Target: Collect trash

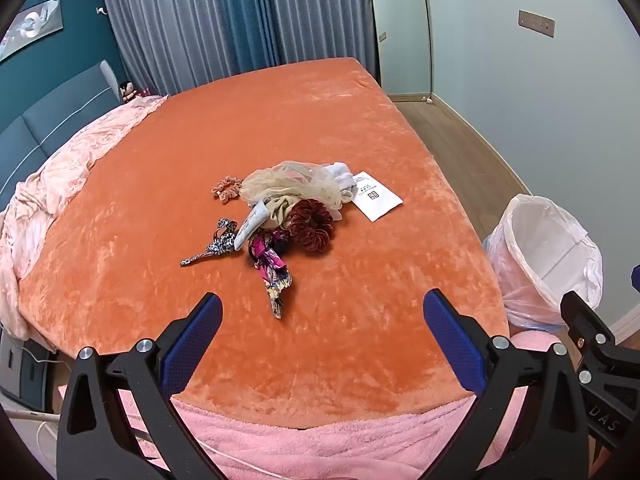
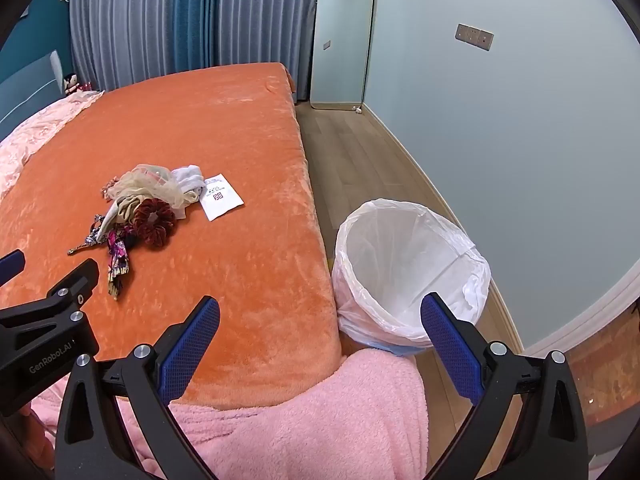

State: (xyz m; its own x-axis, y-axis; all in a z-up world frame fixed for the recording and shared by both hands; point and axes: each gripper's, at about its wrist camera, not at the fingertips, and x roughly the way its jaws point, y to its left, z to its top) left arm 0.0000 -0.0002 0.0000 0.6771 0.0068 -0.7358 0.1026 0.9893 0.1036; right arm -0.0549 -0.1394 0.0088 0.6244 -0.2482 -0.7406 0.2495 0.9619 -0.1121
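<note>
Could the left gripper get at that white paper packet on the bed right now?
Probably yes. The left gripper is open and empty, and the white packet lies flat on the orange blanket at the pile's right edge. Only bare blanket lies between; the scrunchies sit to the left.

The black left gripper with blue textured pads [image 1: 322, 336] and its matching right gripper [image 2: 320, 338] are gaping wide, fingers holding nothing between them.

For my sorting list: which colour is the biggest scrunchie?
Dark red scrunchie, velvety; clearest in the left wrist view.
</note>
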